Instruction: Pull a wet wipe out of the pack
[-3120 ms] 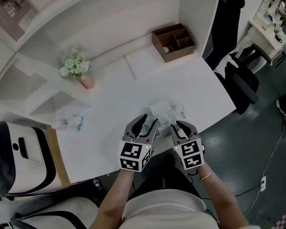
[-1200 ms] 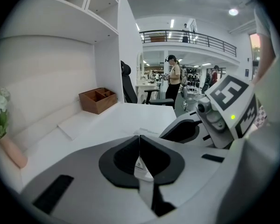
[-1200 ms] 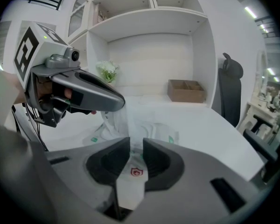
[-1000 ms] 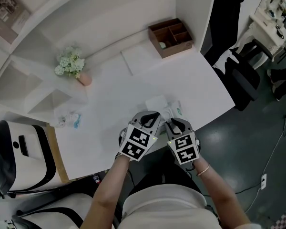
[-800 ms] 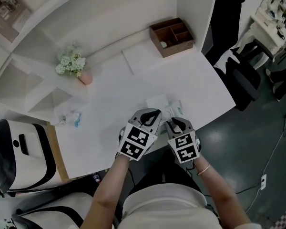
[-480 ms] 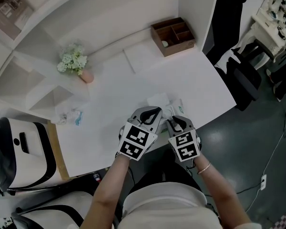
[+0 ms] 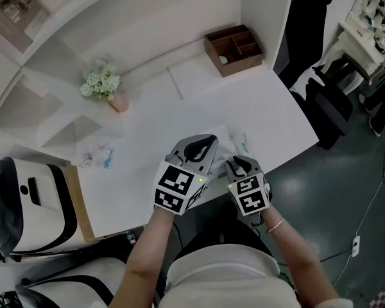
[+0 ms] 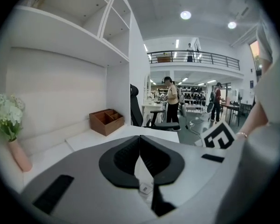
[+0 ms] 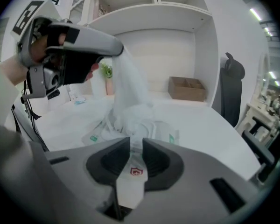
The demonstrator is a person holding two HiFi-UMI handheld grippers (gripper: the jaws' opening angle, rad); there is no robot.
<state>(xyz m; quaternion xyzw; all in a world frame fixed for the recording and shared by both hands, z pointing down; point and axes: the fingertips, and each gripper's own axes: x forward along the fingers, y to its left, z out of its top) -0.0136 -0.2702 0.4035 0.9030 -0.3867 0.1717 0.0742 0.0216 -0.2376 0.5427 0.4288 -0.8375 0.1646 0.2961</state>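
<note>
Where the head view looks down on the near edge of the white table (image 7: 179, 108), the marker cubes cover most of what is being handled, so the grips are better read from the gripper views. The left gripper (image 8: 140, 141) is seen with its jaws pressed together on a thin white sheet, the wet wipe (image 9: 129, 80), of which only a narrow strip shows between the pads.

From the right gripper view the wipe is shown as a pale, half-transparent drape. It is stretched from the tip of the raised left gripper down to the opening of the pack (image 9: 167, 133), which lies flat on the table. The wipe's lower end is bunched at that opening and is not yet free.

The right gripper (image 9: 136, 146) is clamped on a white flap of the pack marked with a small red shield; how far the flap runs under the jaws is hidden. In the head view only a sliver of the pack is visible beyond the two grippers, and its print cannot be read in any view.

A wooden box (image 7: 234, 49) with compartments is set at the far corner of the table, its contents too small to tell. A vase of white flowers (image 7: 102, 85) is placed by the back wall. At the table's left edge lies a crumpled white and blue thing (image 7: 95, 157) — it cannot be identified.
</note>
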